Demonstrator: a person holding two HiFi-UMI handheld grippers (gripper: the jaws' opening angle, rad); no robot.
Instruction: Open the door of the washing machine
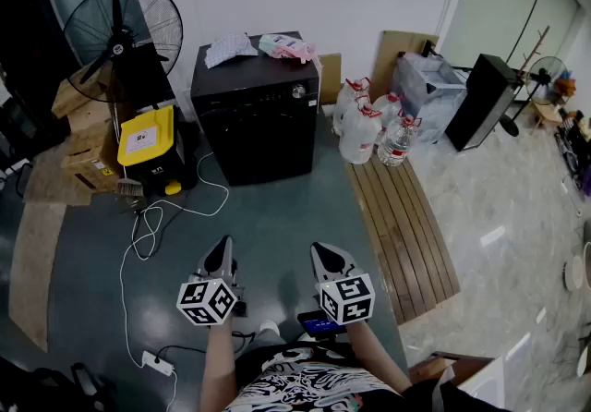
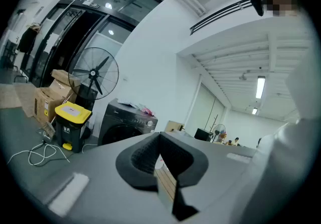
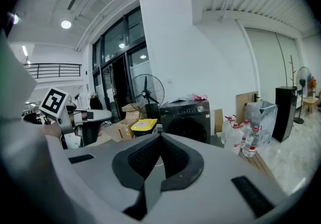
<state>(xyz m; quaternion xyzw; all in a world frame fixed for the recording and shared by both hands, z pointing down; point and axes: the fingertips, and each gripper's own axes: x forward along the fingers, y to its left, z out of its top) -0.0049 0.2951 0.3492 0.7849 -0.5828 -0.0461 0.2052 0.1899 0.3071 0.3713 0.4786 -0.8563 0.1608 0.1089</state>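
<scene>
A dark grey front-loading washing machine (image 1: 259, 115) stands against the far wall, its round door (image 1: 263, 140) closed; it also shows as the washing machine (image 2: 123, 125) and washing machine (image 3: 188, 120) in the gripper views. Cloths lie on its top. My left gripper (image 1: 220, 256) and right gripper (image 1: 325, 258) hover side by side near me, well short of the machine, both pointing toward it. Each is shut with nothing between its jaws. The left gripper (image 2: 159, 137) and right gripper (image 3: 160, 137) show their pads pressed together.
A yellow-lidded black bin (image 1: 148, 156) and cardboard boxes (image 1: 88, 147) sit left of the machine, with a standing fan (image 1: 125, 31) behind. Water bottles (image 1: 369, 128) and a wooden board (image 1: 402, 225) lie to the right. A white cable (image 1: 138, 244) runs across the floor.
</scene>
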